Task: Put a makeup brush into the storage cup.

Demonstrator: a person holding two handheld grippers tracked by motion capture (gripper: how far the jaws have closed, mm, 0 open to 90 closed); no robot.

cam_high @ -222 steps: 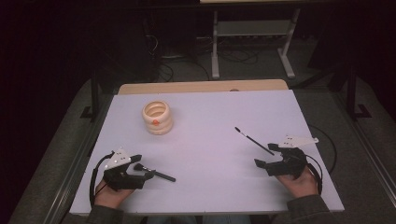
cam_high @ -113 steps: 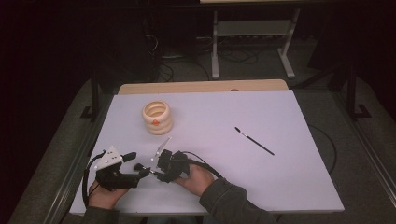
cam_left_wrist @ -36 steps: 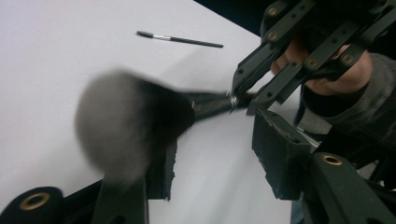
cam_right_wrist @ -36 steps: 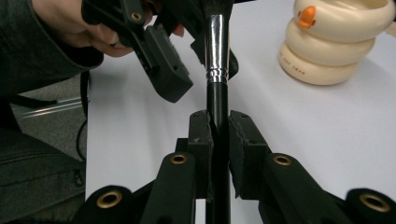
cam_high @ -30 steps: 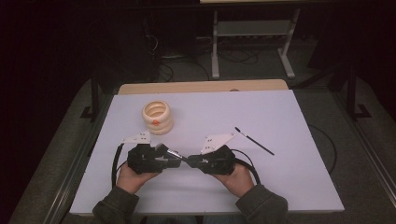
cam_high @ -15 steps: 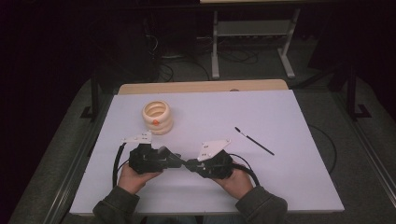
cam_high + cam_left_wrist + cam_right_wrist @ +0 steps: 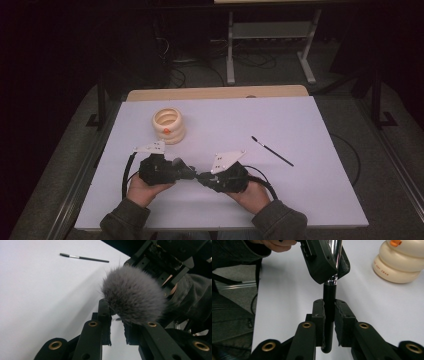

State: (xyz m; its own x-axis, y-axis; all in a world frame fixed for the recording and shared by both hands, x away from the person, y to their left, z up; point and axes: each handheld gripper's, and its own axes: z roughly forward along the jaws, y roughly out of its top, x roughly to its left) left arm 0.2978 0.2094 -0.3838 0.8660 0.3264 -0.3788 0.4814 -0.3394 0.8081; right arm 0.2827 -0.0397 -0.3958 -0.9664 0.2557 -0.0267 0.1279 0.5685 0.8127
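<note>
The white table (image 7: 310,200) carried everything, with both forearms coming in from its near edge. Toward its far left stood a cream, ringed holder (image 7: 169,125) with an orange spot on its side. Near the middle of the near half, the left claw (image 7: 186,171) and the right claw (image 7: 202,177) met tip to tip around a makeup brush (image 7: 132,298). The right claw gripped the brush's black handle (image 7: 329,315) between its pads. The left claw's jaws had just been closing, and they clamped the chrome ferrule (image 7: 333,255) below the fluffy grey bristles. A thin black spoolie wand (image 7: 272,151) lay apart on the table's right side.
</note>
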